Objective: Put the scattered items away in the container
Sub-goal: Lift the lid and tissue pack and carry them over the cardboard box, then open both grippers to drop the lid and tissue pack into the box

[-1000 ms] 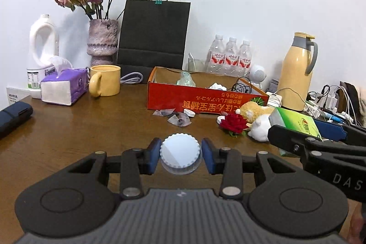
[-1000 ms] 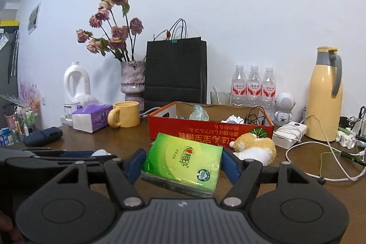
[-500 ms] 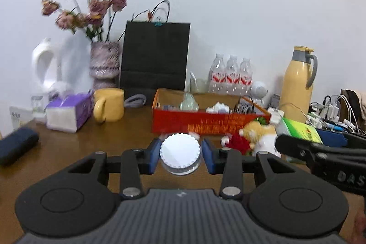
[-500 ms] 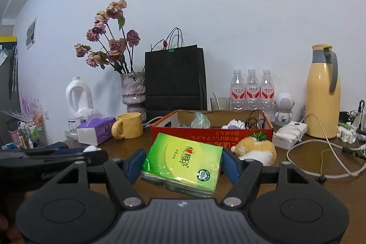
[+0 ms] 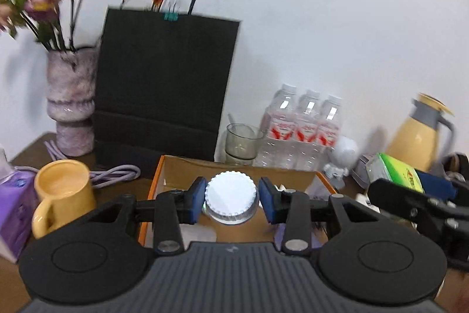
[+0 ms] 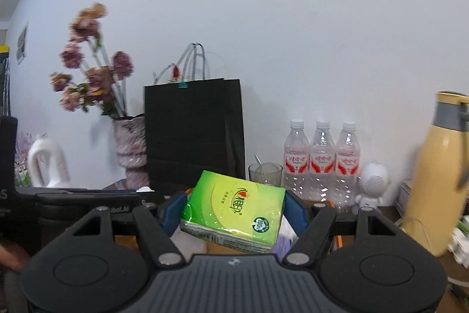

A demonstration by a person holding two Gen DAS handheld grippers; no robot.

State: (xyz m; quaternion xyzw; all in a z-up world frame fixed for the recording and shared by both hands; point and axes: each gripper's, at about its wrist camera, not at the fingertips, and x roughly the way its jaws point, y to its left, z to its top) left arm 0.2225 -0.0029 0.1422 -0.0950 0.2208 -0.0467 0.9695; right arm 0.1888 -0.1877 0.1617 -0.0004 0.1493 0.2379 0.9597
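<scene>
My left gripper [image 5: 231,203] is shut on a small round jar with a white ribbed lid [image 5: 231,195] and holds it above the open orange cardboard box [image 5: 176,169]. My right gripper [image 6: 234,210] is shut on a green tissue pack [image 6: 234,207], also over the box, whose orange edge [image 6: 337,242] shows under the fingers. The right gripper with the green pack [image 5: 395,172] shows at the right of the left wrist view. The box's contents are mostly hidden by the grippers.
Behind the box stand a black paper bag [image 5: 164,84], a glass [image 5: 243,141], three water bottles [image 5: 304,131] and a white toy robot [image 5: 343,154]. A yellow mug [image 5: 63,195], purple tissue box [image 5: 14,207] and vase [image 5: 71,101] are left; a yellow thermos [image 6: 436,175] right.
Both grippers have moved forward and up from the table's front to above the orange box, each still holding its item.
</scene>
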